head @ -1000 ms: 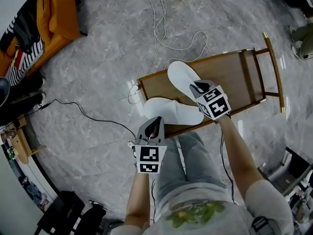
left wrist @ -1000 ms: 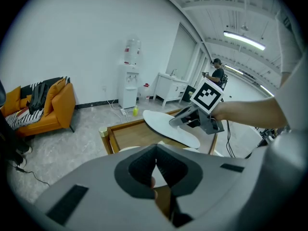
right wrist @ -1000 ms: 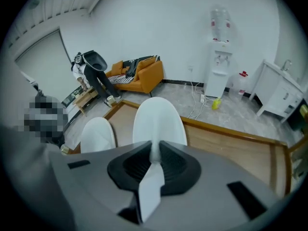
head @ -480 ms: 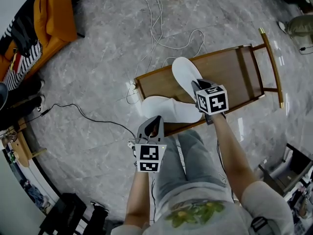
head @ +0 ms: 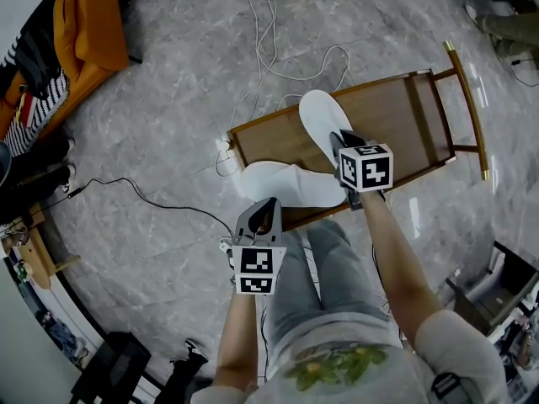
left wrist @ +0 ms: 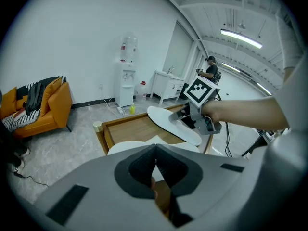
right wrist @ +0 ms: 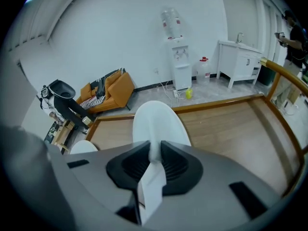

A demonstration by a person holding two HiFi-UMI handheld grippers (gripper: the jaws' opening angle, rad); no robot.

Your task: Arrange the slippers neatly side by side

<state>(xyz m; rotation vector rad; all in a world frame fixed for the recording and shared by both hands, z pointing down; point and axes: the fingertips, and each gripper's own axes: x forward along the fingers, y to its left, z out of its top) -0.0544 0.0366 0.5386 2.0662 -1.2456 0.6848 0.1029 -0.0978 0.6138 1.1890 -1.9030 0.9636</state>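
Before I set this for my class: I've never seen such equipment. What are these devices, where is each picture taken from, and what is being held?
No robot: a person holds a two-jaw gripper in each hand; the marker cubes are part of them. The head view comes from a camera on the person's head, looking down. Each gripper view comes from a camera riding on that gripper, looking along its jaws. Below stands a low wooden table. The right gripper grips one white slipper by its edge, raised over the table; its jaws have just eased slightly wider, with the slipper between them. The second slipper lies at the table's near corner. The left gripper hovers close to it, jaws together, empty.
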